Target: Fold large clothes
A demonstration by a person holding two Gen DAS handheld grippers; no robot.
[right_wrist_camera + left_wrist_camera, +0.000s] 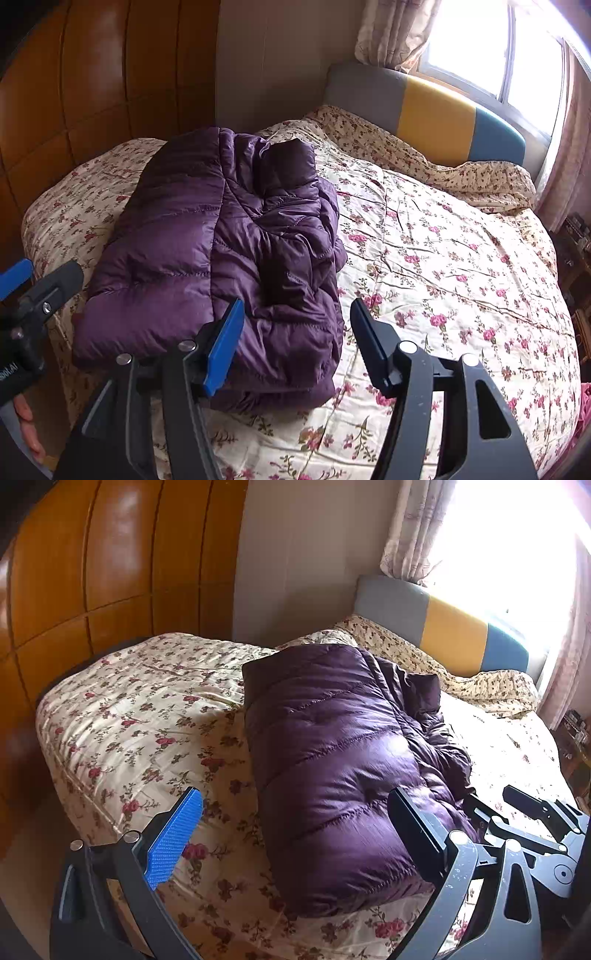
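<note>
A purple quilted down jacket (332, 746) lies folded into a thick bundle on the floral bedspread (129, 720). It also shows in the right wrist view (221, 240), left of the bed's middle. My left gripper (295, 819) is open and empty, held above the bundle's near end. My right gripper (297, 332) is open and empty, its fingers straddling the bundle's near right edge from above. The right gripper shows at the right edge of the left wrist view (517, 808). The left gripper shows at the left edge of the right wrist view (40, 280).
A wooden wardrobe (92, 572) stands left of the bed. A grey, yellow and blue headboard (436, 122) lies at the far side under a bright window (480, 48) with curtains. Floral pillows (480, 177) line the headboard. A dark nightstand (576, 251) stands at the right.
</note>
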